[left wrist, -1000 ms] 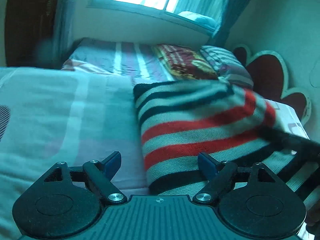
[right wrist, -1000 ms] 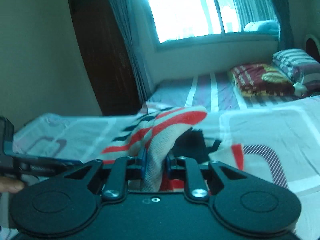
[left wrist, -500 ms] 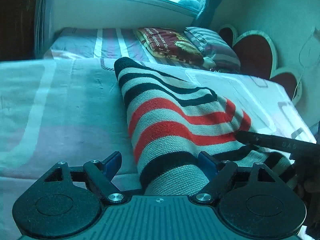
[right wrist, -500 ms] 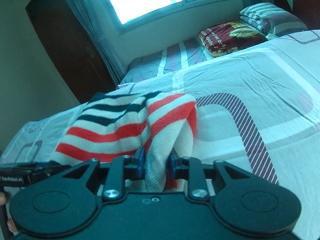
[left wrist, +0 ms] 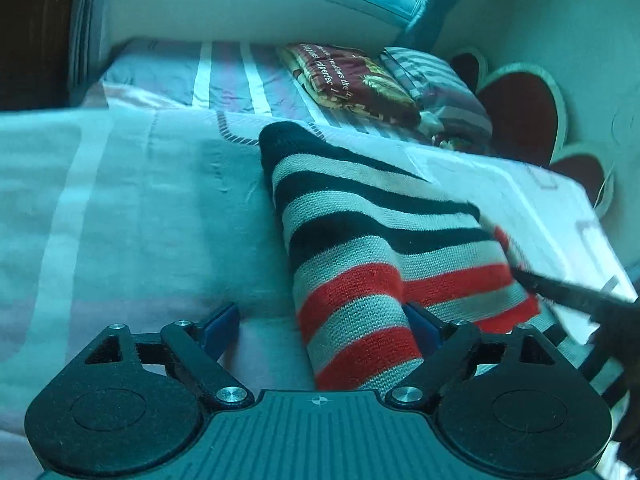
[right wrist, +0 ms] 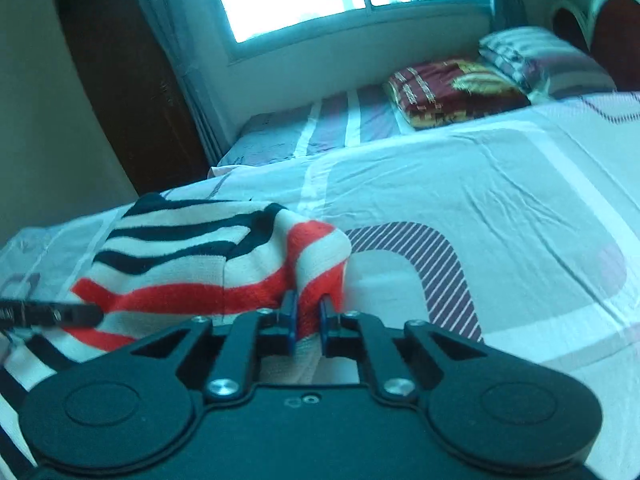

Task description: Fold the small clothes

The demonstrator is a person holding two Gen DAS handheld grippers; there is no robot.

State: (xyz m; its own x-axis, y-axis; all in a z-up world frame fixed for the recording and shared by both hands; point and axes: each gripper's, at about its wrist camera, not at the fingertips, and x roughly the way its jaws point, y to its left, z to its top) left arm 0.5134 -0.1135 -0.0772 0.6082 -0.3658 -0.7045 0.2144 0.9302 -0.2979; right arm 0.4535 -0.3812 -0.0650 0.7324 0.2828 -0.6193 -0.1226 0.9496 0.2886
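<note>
Right gripper [right wrist: 307, 314] pinches the striped sweater's [left wrist: 360, 248] edge to fold it on the bed [right wrist: 460, 200], while the left gripper [left wrist: 326, 330] sits spread around its near end.

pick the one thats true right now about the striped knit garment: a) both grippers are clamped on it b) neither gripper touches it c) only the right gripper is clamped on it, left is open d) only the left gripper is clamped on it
c: in the right wrist view the right gripper pinches a fold of the striped knit garment, while the left gripper stands wide open.
</note>
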